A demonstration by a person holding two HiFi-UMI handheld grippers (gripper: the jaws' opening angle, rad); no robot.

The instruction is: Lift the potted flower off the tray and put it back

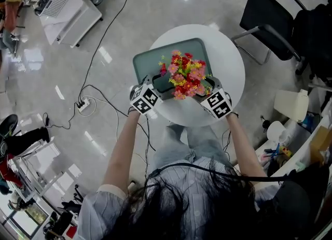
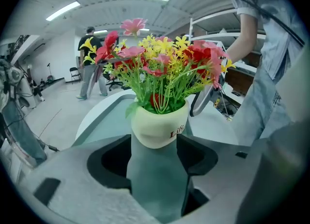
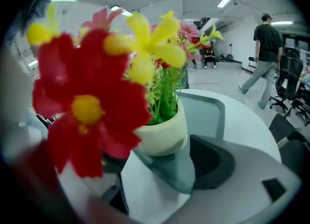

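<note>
The potted flower (image 1: 184, 75), red, pink and yellow blooms in a cream pot (image 2: 157, 124), stands on the near part of the grey-green tray (image 1: 155, 57) on a round white table (image 1: 231, 62). My left gripper (image 1: 155, 86) is at the pot's left and my right gripper (image 1: 208, 87) at its right. In the left gripper view the jaws (image 2: 155, 143) stand wide, the pot just ahead of their tips, with no pad pressing on it. The right gripper view has the cream pot (image 3: 162, 131) ahead of the open jaws (image 3: 160, 162); a big red bloom (image 3: 87, 107) hides the left jaw.
A black chair (image 1: 270, 16) stands behind the table at the right. Cables and a power strip (image 1: 85, 104) lie on the floor at the left, beyond them a white box (image 1: 67, 11). A white jug (image 1: 291, 104) sits at the right. A person (image 3: 264, 58) walks in the background.
</note>
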